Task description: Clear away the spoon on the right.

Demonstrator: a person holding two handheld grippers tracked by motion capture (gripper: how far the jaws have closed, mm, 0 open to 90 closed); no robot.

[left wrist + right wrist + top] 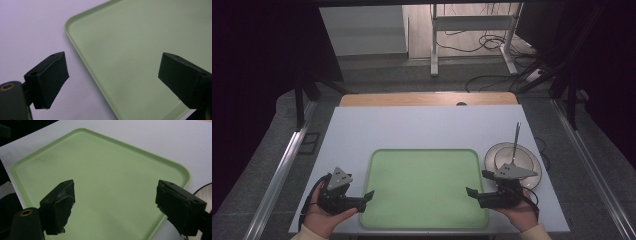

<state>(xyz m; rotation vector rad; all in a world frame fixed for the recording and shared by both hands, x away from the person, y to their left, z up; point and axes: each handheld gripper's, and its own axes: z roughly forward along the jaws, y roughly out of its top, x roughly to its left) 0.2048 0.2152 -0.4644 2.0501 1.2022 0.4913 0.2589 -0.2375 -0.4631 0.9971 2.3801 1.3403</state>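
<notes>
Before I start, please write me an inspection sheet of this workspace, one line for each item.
Surface: white table, a wooden edge at its far side.
Job's things: green tray in the near middle, nothing on it; stacked plates right of it, with a thin metal utensil leaning out.
Clutter: nothing seen.
Grippers: left gripper open at the tray's left edge; right gripper open at its right edge; both held by hands, nothing between the jaws.
Cables: a black cable at each gripper; loose cables on the floor behind.
Surroundings: dark curtains, a metal frame beyond the table.
</notes>
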